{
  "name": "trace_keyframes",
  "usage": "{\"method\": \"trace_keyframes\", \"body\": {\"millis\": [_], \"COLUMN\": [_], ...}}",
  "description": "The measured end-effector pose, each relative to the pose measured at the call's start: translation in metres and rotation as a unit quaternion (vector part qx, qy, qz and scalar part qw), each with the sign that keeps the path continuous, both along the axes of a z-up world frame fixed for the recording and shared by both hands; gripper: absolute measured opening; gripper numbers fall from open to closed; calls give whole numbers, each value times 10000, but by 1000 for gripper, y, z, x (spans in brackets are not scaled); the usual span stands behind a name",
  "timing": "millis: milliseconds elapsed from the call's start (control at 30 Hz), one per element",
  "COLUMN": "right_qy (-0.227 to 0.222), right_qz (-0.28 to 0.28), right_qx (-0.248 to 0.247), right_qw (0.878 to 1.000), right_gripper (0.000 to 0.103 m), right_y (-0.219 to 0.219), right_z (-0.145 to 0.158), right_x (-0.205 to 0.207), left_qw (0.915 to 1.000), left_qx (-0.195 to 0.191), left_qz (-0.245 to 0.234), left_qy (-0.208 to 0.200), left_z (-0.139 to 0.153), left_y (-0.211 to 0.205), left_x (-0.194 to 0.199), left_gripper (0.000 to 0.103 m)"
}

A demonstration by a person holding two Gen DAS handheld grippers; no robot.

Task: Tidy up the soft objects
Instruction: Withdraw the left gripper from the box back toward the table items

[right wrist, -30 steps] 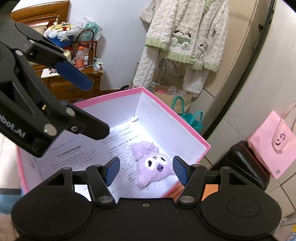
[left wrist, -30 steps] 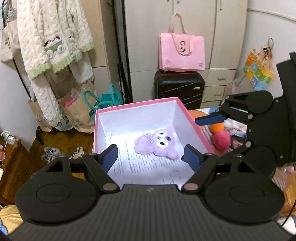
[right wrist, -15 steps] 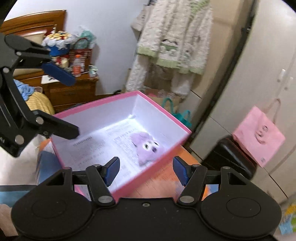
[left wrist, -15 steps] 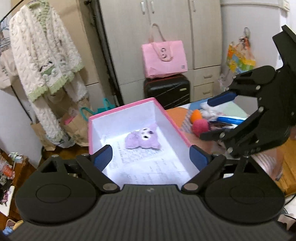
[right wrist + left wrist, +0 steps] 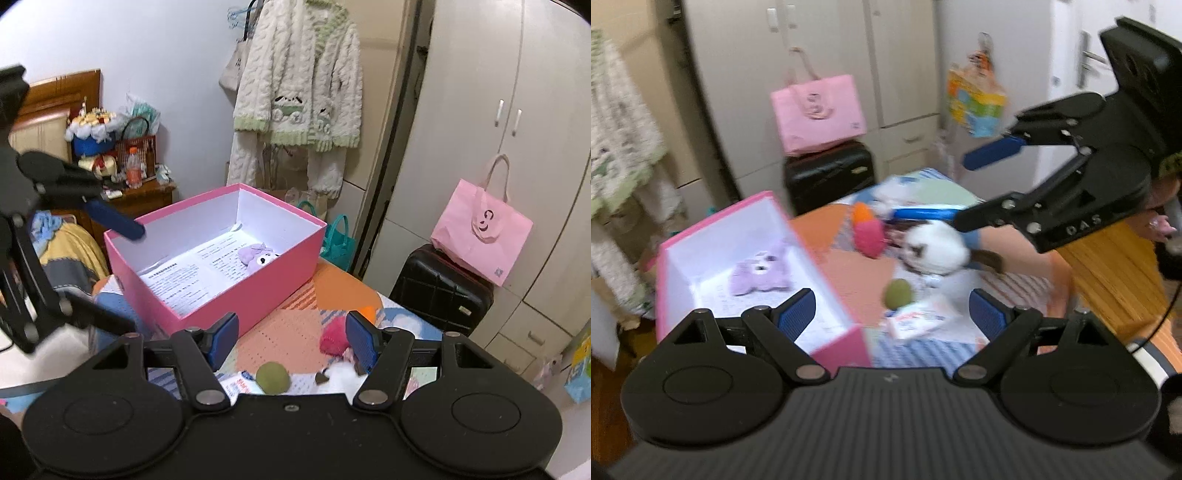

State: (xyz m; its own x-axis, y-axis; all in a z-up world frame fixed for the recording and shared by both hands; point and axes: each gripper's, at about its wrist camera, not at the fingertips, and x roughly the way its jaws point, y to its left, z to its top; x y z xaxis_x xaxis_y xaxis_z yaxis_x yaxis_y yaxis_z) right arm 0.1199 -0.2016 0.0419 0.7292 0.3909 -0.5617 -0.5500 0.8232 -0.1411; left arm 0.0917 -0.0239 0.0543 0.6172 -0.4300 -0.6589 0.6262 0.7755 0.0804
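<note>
A pink box [image 5: 683, 236] [image 5: 255, 288] with white walls holds a purple plush [image 5: 759, 273] [image 5: 258, 256] on a printed sheet. On the patchwork cloth beside it lie a white plush cat [image 5: 934, 249] [image 5: 341, 374], a green ball [image 5: 897, 293] [image 5: 272, 377], a pink plush [image 5: 868, 238] [image 5: 332, 339] and an orange one [image 5: 862, 214]. My left gripper [image 5: 892, 314] is open and empty above the box's near corner. My right gripper [image 5: 291, 338] [image 5: 960, 181] is open and empty, above the white cat.
A flat white packet [image 5: 916, 319] lies near the green ball. A black suitcase [image 5: 439, 288] with a pink bag [image 5: 480, 236] stands by the wardrobe. A knitted cardigan [image 5: 299, 81] hangs behind the box. A wooden dresser [image 5: 144, 195] with clutter is at left.
Both grippers have pulled back from the box and swung right, toward the toys on the cloth. The purple plush stays in the box. Both stay open.
</note>
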Motion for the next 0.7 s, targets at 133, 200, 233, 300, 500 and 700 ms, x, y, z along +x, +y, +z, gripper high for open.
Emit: {"method": "trace_keyframes", "body": {"millis": [133,200,233,300,500,700], "right_qy": [-35,-20,26,80,-2,46], "right_qz": [-1,-34,-116,-222,-150,-100], "right_qx": [186,274,324,381,576,741], "right_qw": [9998,9996,9994,9990,9982,9972], "right_gripper": [70,70,70,70,71,72], "right_y": [-12,-17,-19,-21,-24,-24], "right_z": [-9,-14,-16,-20,-28,-40], "right_x": [-15,-20,-23,-29,-50,-56], "left_qw": [9996,9994,9994,9991,9982,9992], "left_qx": [19,64,85,196,295,-53], "left_qz": [-266,-330,-340,-370,-451,-341], "left_qy": [62,34,-11,-112,-253,204], "left_z": [-11,-17,-19,-25,-45,-72], "left_y": [-19,-26,-28,-34,-48,-60], "left_x": [-9,-13,-15,-20,-33,-21], "left_gripper": [90,91,91,91,91,91]}}
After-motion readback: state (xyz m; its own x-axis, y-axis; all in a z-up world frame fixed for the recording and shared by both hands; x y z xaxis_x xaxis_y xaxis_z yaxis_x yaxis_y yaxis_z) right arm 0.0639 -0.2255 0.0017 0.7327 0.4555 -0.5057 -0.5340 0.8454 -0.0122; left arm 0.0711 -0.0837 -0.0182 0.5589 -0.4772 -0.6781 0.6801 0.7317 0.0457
